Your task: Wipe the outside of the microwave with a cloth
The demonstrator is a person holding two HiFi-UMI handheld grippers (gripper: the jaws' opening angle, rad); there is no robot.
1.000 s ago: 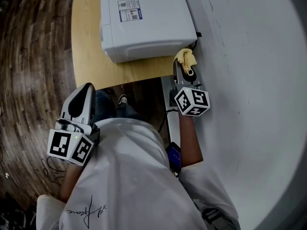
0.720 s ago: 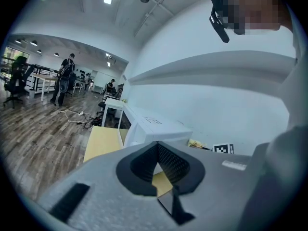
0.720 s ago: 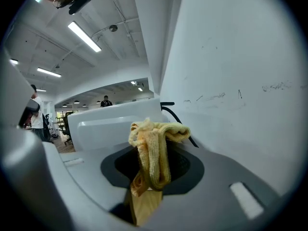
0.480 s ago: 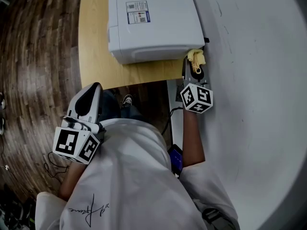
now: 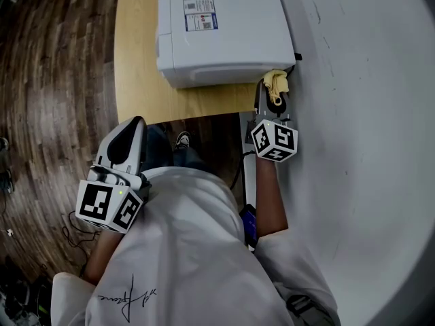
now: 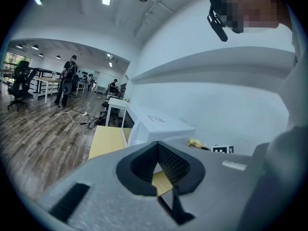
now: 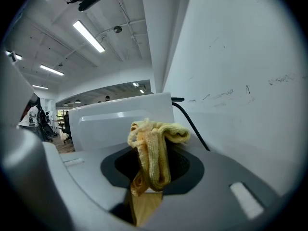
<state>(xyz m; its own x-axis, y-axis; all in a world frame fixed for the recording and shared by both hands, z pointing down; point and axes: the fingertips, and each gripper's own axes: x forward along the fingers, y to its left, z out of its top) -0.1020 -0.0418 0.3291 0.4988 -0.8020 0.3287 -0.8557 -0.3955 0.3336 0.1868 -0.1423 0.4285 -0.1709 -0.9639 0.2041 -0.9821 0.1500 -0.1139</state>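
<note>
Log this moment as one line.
right gripper: shut on cloth | cloth: by microwave corner, wall side | left gripper: shut, empty, near body | contact: unclear

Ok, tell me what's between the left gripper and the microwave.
Only bare tabletop. In the head view it runs from the near edge by the left gripper up to the microwave, with nothing standing on it.

Right claw (image 5: 272, 98) carried cloth (image 5: 275, 82) closer to microwave (image 5: 224, 32) corner.
</note>
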